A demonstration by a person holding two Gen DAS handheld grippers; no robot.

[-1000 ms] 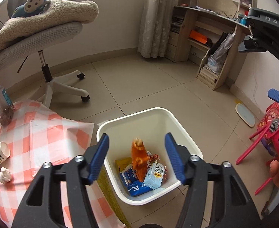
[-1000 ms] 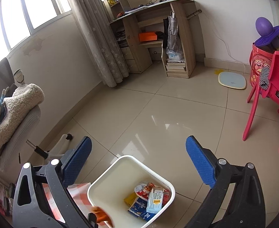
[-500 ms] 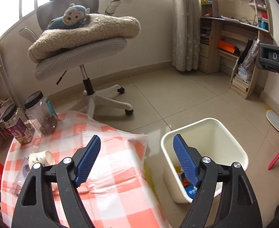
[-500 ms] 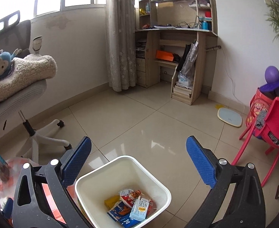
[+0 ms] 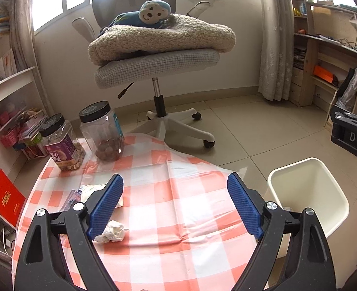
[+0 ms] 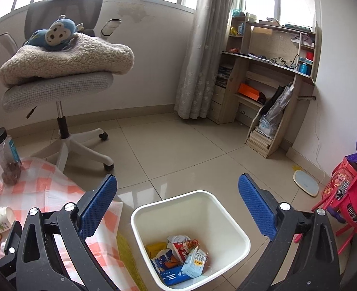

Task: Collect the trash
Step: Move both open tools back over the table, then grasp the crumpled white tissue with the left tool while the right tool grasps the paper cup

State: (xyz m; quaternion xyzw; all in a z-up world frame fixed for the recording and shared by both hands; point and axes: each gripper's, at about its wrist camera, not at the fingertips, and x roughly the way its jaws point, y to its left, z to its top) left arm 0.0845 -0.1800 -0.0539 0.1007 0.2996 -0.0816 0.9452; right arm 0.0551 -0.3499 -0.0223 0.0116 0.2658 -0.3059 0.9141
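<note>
Left gripper (image 5: 174, 203) has just been opening, now wide and empty over the tabletop (image 5: 178, 218); crumpled tissue (image 5: 112, 231) beside it. Right gripper (image 6: 177, 205) gapes empty above the bin (image 6: 236, 230).

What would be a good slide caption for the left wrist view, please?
Open left tongs above the checked tablecloth, crumpled tissue beside them, white bin at right.

A grey office chair (image 5: 159, 60) is standing by the window wall, carrying a folded fleece blanket (image 5: 163, 38) with a blue plush monkey (image 5: 151, 13) lying on top. Two black-lidded jars (image 5: 103, 131) are sitting side by side on the checked tablecloth (image 5: 178, 194), and a wooden desk (image 6: 270, 72) is standing beside the curtain (image 6: 200, 48).
</note>
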